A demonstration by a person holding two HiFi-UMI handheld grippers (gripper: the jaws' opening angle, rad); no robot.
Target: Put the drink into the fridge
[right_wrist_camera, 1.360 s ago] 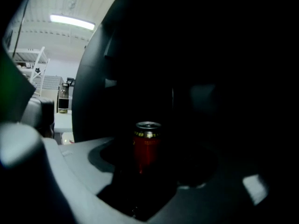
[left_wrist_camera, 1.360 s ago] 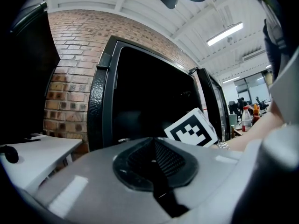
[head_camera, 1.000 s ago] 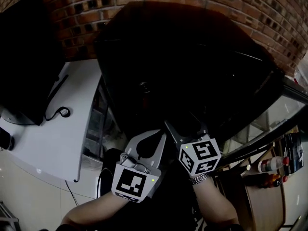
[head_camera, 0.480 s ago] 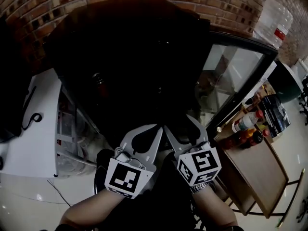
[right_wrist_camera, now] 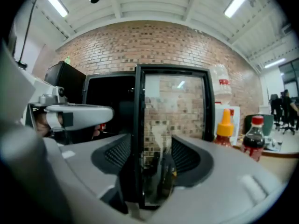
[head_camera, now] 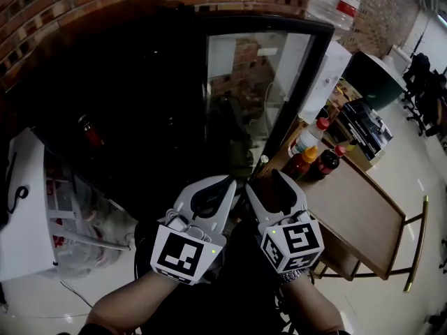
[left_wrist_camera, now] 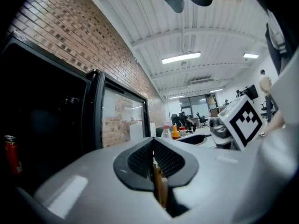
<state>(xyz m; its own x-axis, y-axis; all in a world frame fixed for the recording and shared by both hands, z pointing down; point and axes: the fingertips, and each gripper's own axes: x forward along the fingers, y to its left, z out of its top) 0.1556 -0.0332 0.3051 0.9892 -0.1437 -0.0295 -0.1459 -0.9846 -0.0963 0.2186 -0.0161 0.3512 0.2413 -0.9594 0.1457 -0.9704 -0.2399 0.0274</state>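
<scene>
A: Pose?
B: Side by side, level, facing fridge door [head_camera: 251,82]. left gripper [head_camera: 231,180] closed, empty. right gripper [head_camera: 265,180] wide, just closing slightly; door edge shows through gap, ungripped.
A: Drink?
B: bottles [head_camera: 302,165] on table [head_camera: 356,215], right of door.

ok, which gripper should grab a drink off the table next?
Right. The right gripper is nearer the bottles on the table; its jaws, just closing slightly, stand apart and grip nothing. The left gripper is shut.
</scene>
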